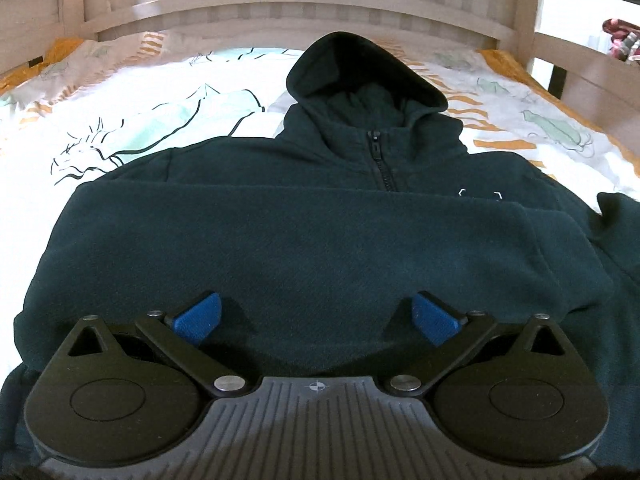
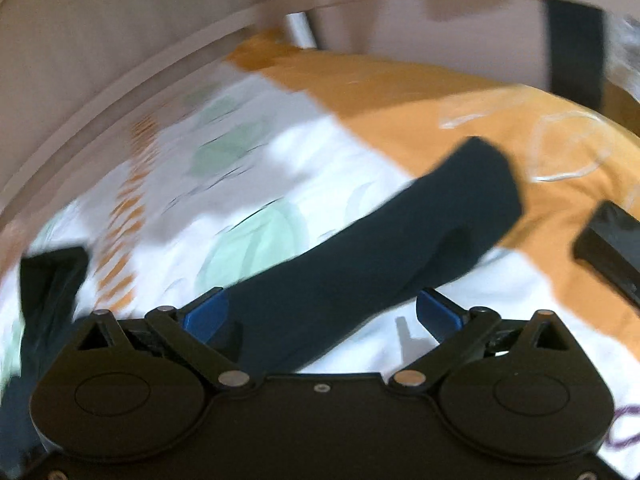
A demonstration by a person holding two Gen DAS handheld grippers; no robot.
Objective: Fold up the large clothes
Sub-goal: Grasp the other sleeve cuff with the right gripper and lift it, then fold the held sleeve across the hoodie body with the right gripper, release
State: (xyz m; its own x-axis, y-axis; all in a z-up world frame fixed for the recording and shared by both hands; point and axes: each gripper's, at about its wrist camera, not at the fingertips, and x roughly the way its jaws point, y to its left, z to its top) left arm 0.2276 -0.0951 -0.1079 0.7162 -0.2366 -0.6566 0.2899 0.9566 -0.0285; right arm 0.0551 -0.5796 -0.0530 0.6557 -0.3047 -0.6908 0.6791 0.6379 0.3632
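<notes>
Dark hoodie [image 1: 320, 216] lay flat mid-frame on the bed sheet [image 1: 120, 120], left gripper [image 1: 316, 320] spread empty over it, right gripper [image 2: 320, 312] wide apart around its limp sleeve [image 2: 400, 240]; soft, floppy fleece, best pinched at cuff.

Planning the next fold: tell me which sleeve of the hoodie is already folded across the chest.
The sleeve under the left tongs lies folded across the hoodie. The other sleeve stretches out on the bedsheet, between the open right tongs.
</notes>
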